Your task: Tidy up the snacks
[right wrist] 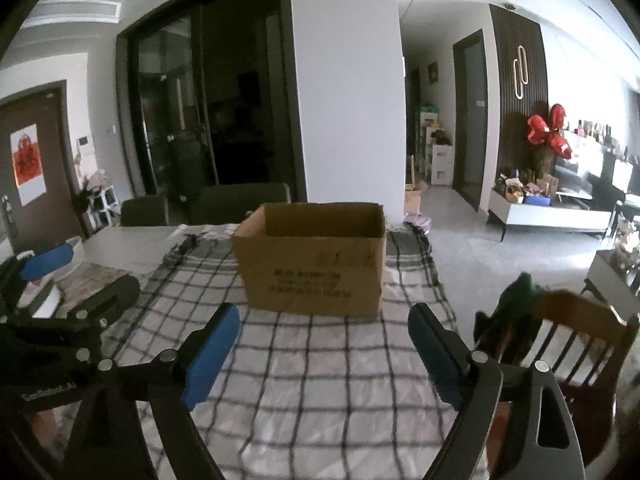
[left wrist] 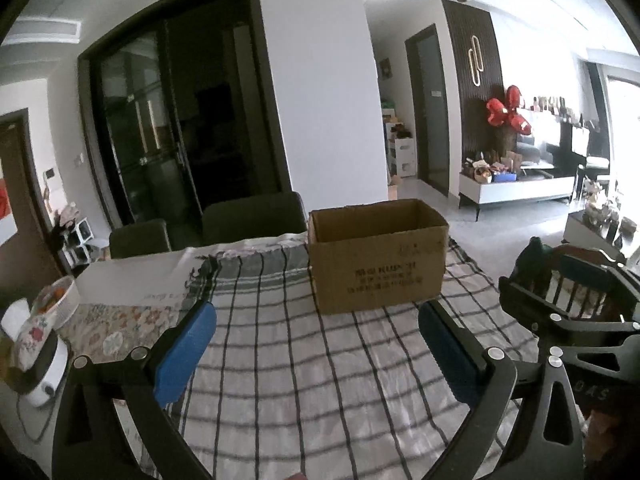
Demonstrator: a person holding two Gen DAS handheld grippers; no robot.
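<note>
1. Both of your tools are empty. The left tool (left wrist: 316,340) stands wide with only the checked cloth (left wrist: 280,360) between its blue pads (left wrist: 184,356). The right tool (right wrist: 322,344) is spread wide too, with nothing between its fingers.
2. The cardboard box (right wrist: 316,268) sits open-topped on the counter (right wrist: 128,240), on the far part of the cloth, straight ahead of both tools. It looks like the place where the snacks should go.
3. No snack shows in either view, so your step is probably to find one. Keep both tools wide and swing toward wherever the snacks lie before you lower either one.
4. Take one packet at a time, gripping across its narrow side. Bring it in over the box's rim from above rather than against the near wall, which would likely slide on the loose cloth.
5. Mind the wooden chair (right wrist: 576,340) at the right edge of the counter and the bowl (left wrist: 60,300) at the left when you swing.
6. The inside of the box is hidden behind its near wall, so you cannot tell whether anything lies in it. The print on its front is too blurred to read. The near edge of the counter is cut off behind the tools.
</note>
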